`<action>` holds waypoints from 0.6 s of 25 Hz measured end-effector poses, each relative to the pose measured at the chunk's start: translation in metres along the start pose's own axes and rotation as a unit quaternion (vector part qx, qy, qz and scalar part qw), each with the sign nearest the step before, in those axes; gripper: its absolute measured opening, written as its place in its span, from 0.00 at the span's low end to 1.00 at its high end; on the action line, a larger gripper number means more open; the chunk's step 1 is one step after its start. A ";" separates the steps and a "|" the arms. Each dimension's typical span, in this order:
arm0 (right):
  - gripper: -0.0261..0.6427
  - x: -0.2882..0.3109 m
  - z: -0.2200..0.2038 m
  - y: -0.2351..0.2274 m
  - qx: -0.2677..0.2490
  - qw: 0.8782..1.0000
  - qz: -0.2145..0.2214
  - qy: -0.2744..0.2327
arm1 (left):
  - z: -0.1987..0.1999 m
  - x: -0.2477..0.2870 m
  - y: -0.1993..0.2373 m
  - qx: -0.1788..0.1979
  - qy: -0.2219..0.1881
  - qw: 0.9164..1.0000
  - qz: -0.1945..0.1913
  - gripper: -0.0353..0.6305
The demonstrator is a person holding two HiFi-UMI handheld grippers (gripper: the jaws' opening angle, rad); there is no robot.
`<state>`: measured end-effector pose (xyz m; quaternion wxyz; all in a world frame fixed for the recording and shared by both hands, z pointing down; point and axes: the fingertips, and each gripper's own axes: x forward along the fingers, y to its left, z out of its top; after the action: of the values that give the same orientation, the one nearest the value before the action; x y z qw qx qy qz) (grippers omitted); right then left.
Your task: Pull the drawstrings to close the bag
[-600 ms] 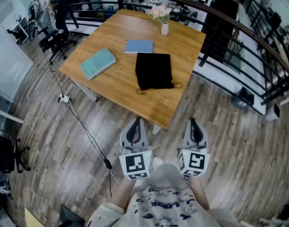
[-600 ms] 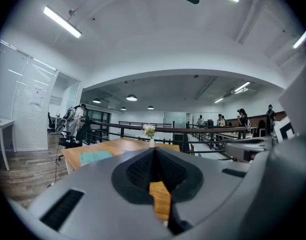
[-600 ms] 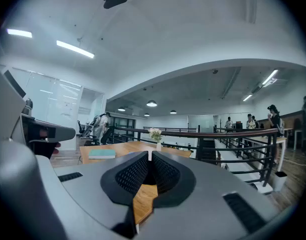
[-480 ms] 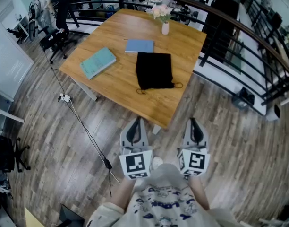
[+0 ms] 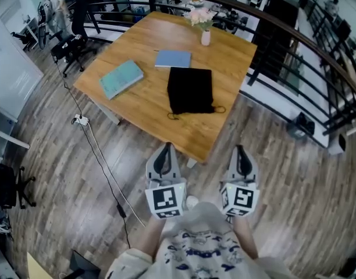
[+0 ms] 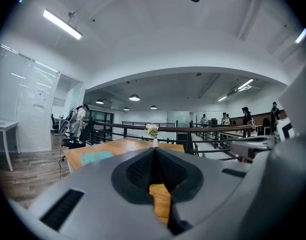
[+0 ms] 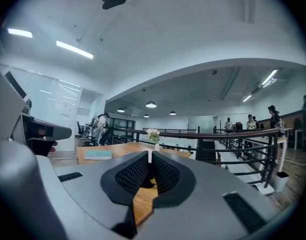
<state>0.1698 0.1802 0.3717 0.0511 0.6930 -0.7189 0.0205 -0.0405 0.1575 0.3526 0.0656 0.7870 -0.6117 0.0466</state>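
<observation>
A black drawstring bag [image 5: 191, 89] lies flat on the wooden table [image 5: 143, 103], near its front edge. Its thin cords loop out at the bag's near corners [image 5: 173, 115]. My left gripper [image 5: 164, 151] and right gripper [image 5: 241, 153] hang side by side over the floor, short of the table's near corner, close to my body. Both are shut with nothing between the jaws. In the left gripper view the left gripper's tips [image 6: 154, 150] meet; in the right gripper view the right gripper [image 7: 149, 155] shows its pads together too. Both views look level across the table.
On the table lie a teal book [image 5: 120, 78], a light blue notebook [image 5: 173, 58] and a small vase of flowers [image 5: 203, 25] at the far end. A black railing [image 5: 294, 45] curves behind the table. A cable [image 5: 102, 156] runs across the wood floor at left.
The head view has shifted slightly: the table and bag sit a little lower and nearer in the picture. Both grippers keep their places, shut.
</observation>
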 end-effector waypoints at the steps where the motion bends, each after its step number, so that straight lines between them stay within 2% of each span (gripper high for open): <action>1: 0.07 0.003 -0.001 -0.002 0.000 1.000 0.000 0.001 | -0.002 0.002 0.001 0.003 0.001 1.000 0.002 0.06; 9: 0.07 0.035 -0.021 -0.014 -0.011 0.999 0.012 0.028 | -0.014 0.031 0.015 0.028 0.021 0.999 0.010 0.06; 15: 0.07 0.073 -0.042 -0.022 -0.012 0.998 0.011 0.059 | -0.031 0.069 0.030 0.027 0.044 0.999 0.009 0.06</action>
<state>0.1907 0.1108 0.4201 0.1011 0.6823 -0.7221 0.0530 -0.0521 0.0890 0.3953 0.0703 0.7799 -0.6141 0.0985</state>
